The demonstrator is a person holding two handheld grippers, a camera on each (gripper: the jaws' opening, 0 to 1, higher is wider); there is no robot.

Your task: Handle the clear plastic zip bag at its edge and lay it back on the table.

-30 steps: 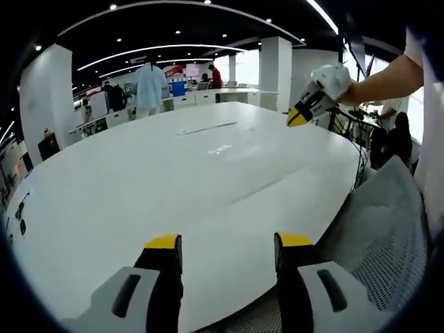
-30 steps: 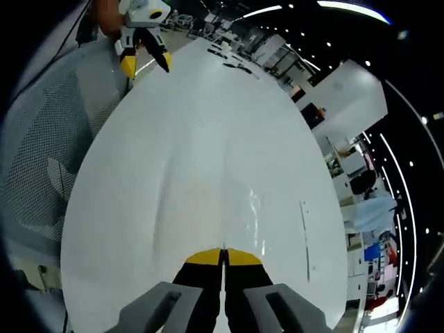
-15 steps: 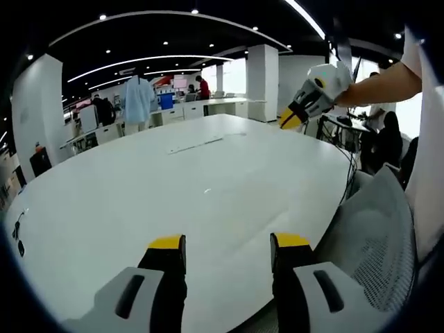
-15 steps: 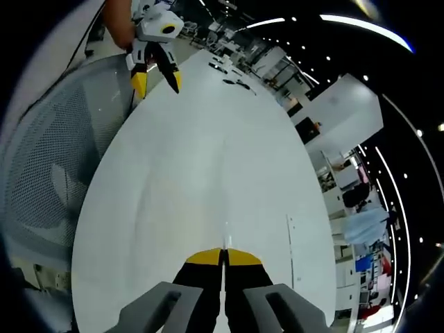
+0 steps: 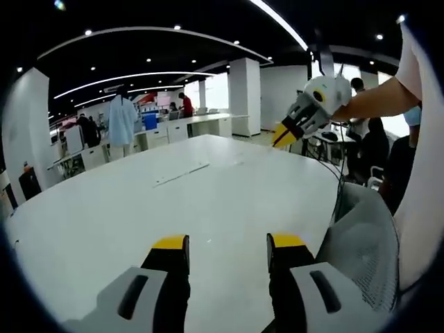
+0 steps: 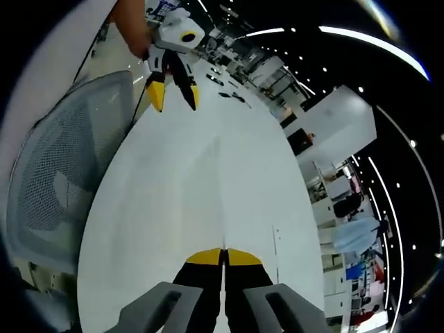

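Nearest in the left gripper view: left gripper [image 5: 220,243], its 2 yellow-tipped jaws spread wide and released, gripping nothing, over the near edge of the white table [image 5: 208,201]. To the right, a grey mesh chair [image 5: 361,243] against the table edge. Farther out on the table top, a thin flat strip [image 5: 182,173]. Up right, above the far side, right gripper [image 5: 283,137] in a hand, raised off the surface. Beyond, a person in a pale coat [image 5: 123,121] and a white pillar [image 5: 244,97].

Nearest in the right gripper view: jaws clenched tight, tips touching. Cannot tell whether pinched on the clear plastic zip bag, nor where it lies: too transparent against the white top.
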